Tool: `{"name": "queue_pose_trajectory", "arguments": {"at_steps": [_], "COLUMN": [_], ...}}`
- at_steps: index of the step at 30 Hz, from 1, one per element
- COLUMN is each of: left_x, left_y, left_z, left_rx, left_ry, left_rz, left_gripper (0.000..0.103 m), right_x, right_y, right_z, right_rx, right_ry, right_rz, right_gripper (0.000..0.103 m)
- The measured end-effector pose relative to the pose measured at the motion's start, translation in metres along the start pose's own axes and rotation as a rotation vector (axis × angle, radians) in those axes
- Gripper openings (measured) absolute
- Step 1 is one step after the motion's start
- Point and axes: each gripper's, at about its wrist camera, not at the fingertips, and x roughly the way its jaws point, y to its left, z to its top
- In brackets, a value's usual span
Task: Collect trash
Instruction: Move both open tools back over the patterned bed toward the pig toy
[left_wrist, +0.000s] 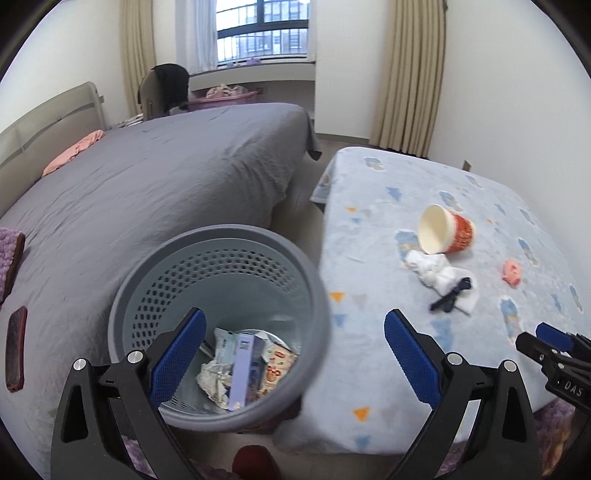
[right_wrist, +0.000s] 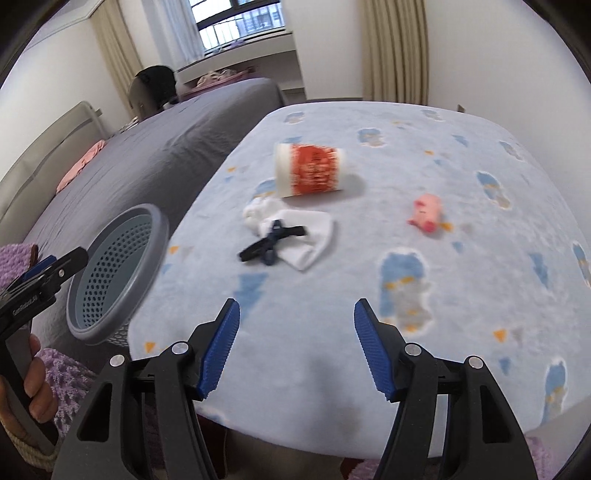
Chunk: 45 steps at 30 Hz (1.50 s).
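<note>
Both the left tongs (left_wrist: 295, 354) and the right tongs (right_wrist: 297, 347) are held apart, with nothing in them. The tipped cup (right_wrist: 310, 170) lies far on the tabletop (right_wrist: 461, 295); it should be pinched gently, then dropped into the bin (left_wrist: 221, 251) at the left

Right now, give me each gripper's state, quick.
Left gripper: open, holding nothing, above the bin.
Right gripper: open, holding nothing, over the table.
</note>
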Motion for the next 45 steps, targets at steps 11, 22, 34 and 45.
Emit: {"name": "queue_pose_trajectory", "arguments": {"at_steps": [11,22,34,45], "left_x": [-0.051,-0.091,-0.073,-0.017], "left_y": [-0.057,-0.074,-0.083,-0.096], "left_z": [-0.021,-0.034,-0.023,-0.004], "left_rx": [0.066,0.073,0.111,0.082], "left_ry": [-0.018,-0.042,-0.063,-0.035], "left_rz": [-0.024,-0.019,-0.078,-0.079], "left_gripper": [0.095,0.095,0.095,0.095], "right_x": [-0.039,-0.087,-0.098,0.001], "right_y": [-0.063,-0.078,-0.084,-0.102], "right_z": [-0.009,-0.011,0.012,0.045], "right_rx": [0.049,0.052,0.006,-0.053], "right_ry": [-0.094,-0.189,-0.171,-0.024], "right_rz": [0.001,0.035,-0.078,-0.092], "right_gripper": [0.064,0.066,0.066,0.066]}}
